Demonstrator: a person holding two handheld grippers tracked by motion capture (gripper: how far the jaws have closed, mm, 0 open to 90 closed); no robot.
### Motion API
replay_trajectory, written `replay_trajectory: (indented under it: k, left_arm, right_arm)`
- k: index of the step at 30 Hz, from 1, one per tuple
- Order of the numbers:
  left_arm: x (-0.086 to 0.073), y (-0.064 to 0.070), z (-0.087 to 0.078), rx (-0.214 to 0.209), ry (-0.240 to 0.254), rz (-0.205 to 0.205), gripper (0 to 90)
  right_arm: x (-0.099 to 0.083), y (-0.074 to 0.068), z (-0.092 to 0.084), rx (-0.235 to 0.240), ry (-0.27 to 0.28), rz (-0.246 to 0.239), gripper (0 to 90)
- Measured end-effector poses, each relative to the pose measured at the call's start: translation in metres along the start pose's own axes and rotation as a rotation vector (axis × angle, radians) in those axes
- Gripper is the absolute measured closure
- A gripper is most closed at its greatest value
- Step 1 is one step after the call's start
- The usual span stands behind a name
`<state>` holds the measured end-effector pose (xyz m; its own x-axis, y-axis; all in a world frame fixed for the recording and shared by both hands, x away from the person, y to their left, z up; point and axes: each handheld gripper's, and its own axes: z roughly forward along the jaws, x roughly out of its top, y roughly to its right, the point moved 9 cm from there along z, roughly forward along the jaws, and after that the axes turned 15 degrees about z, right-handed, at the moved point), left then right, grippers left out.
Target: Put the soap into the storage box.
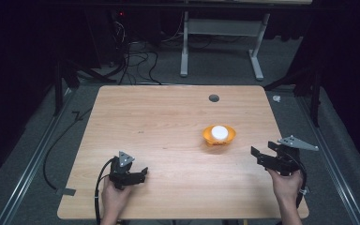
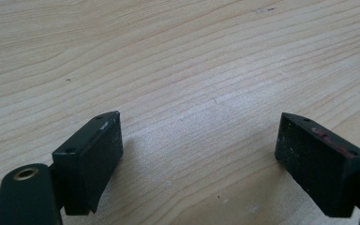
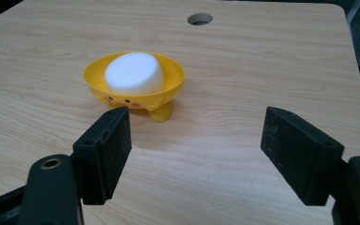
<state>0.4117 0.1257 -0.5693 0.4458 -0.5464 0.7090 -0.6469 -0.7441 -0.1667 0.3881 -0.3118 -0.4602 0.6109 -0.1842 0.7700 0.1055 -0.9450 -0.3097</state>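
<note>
A small yellow bowl (image 1: 219, 136) on short feet stands right of the table's centre, with a white foam puck (image 1: 220, 131) lying in it. In the right gripper view the bowl (image 3: 136, 89) and the puck (image 3: 134, 72) sit a little beyond the left jaw. My right gripper (image 1: 261, 154) hovers open near the table's right edge, pointing left toward the bowl, nothing between its jaws (image 3: 194, 150). My left gripper (image 1: 143, 173) rests open at the front left, low over bare wood (image 2: 197, 150).
The wooden table (image 1: 168, 117) has a round cable hole (image 1: 213, 98) at the back right. Cables trail off the left edge. A white desk frame (image 1: 220, 42) stands on the carpet behind.
</note>
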Motion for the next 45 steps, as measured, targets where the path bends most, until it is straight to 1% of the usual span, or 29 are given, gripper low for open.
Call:
replay_trajectory:
  k: [7, 8, 12, 13, 14, 15, 18, 25, 26, 28, 34, 36, 37, 45]
  left_arm:
    - [0.0, 0.0, 0.0, 0.002, 0.003, 0.0, 15.7]
    - [0.0, 0.0, 0.0, 0.002, 0.002, 0.0, 15.7]
    - [0.0, 0.0, 0.0, 0.002, 0.002, 0.0, 15.7]
    - [0.0, 0.0, 0.0, 0.002, 0.002, 0.0, 15.7]
    - [0.0, 0.0, 0.0, 0.002, 0.002, 0.0, 15.7]
    - [0.0, 0.0, 0.0, 0.002, 0.002, 0.0, 15.7]
    - [0.0, 0.0, 0.0, 0.001, 0.002, 0.0, 15.7]
    - [0.0, 0.0, 0.0, 0.002, 0.002, 0.0, 15.7]
    - [0.0, 0.0, 0.0, 0.002, 0.002, 0.0, 15.7]
    - [0.0, 0.0, 0.0, 0.002, 0.002, 0.0, 15.7]
    - [0.0, 0.0, 0.0, 0.001, 0.001, 0.001, 15.7]
    - [0.0, 0.0, 0.0, 0.002, 0.002, 0.0, 15.7]
    - [0.0, 0.0, 0.0, 0.002, 0.002, 0.0, 15.7]
    - [0.0, 0.0, 0.0, 0.002, 0.002, 0.0, 15.7]
  right_arm:
    - [-0.008, 0.002, -0.002, 0.003, -0.001, 0.015, 25.2]
    - [-0.009, 0.002, -0.002, 0.003, 0.002, 0.01, 25.2]
    - [-0.013, 0.005, -0.002, 0.002, 0.006, 0.015, 25.2]
    - [-0.014, 0.005, -0.002, 0.003, 0.002, 0.024, 25.2]
    - [-0.015, 0.006, -0.002, 0.004, 0.003, 0.019, 25.3]
    - [-0.017, 0.006, -0.002, 0.003, 0.0, 0.031, 25.2]
    - [-0.021, 0.006, 0.0, 0.004, -0.005, 0.031, 25.2]
    - [-0.03, 0.005, 0.005, 0.009, -0.017, 0.036, 25.2]
    - [-0.031, 0.005, 0.006, 0.009, -0.018, 0.044, 25.2]
    - [-0.033, 0.005, 0.007, 0.01, -0.017, 0.041, 25.2]
    - [-0.041, 0.003, 0.013, 0.015, -0.032, 0.055, 25.3]
    - [-0.044, 0.003, 0.016, 0.017, -0.036, 0.046, 25.3]
    - [-0.046, 0.002, 0.017, 0.016, -0.043, 0.052, 25.3]
    - [-0.057, -0.002, 0.026, 0.015, -0.069, 0.046, 25.3]
